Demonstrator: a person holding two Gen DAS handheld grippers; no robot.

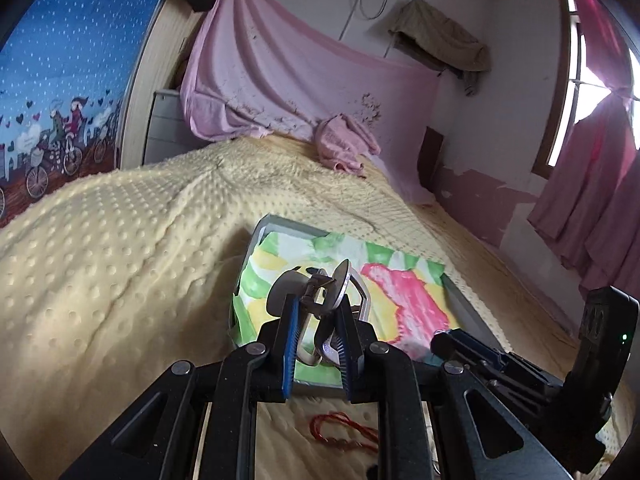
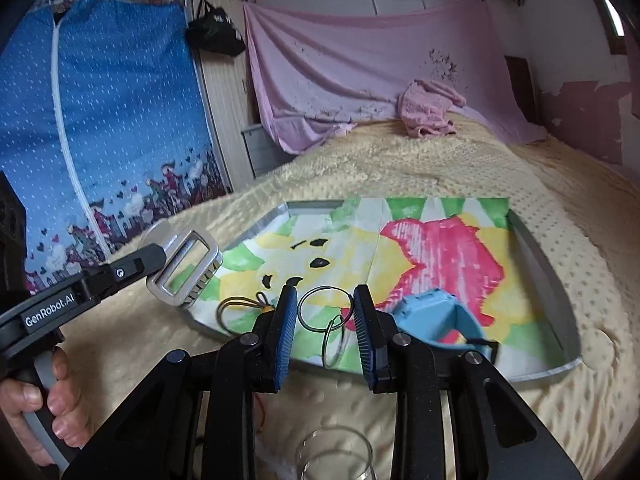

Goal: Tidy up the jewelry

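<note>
The left hand-held gripper [image 1: 316, 332] grips a silver buckle [image 2: 184, 268] above the tray's [image 2: 540, 256] left edge. The right hand-held gripper [image 2: 326, 328], jaws apart and empty, straddles linked key rings [image 2: 326, 314] at the near edge, nearer than the left.

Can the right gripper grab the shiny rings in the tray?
Probably yes. The right gripper is open, and the shiny rings lie right between its fingers on the tray. Nothing covers them. The blue box sits beside the right finger, close but seemingly not blocking.
</note>
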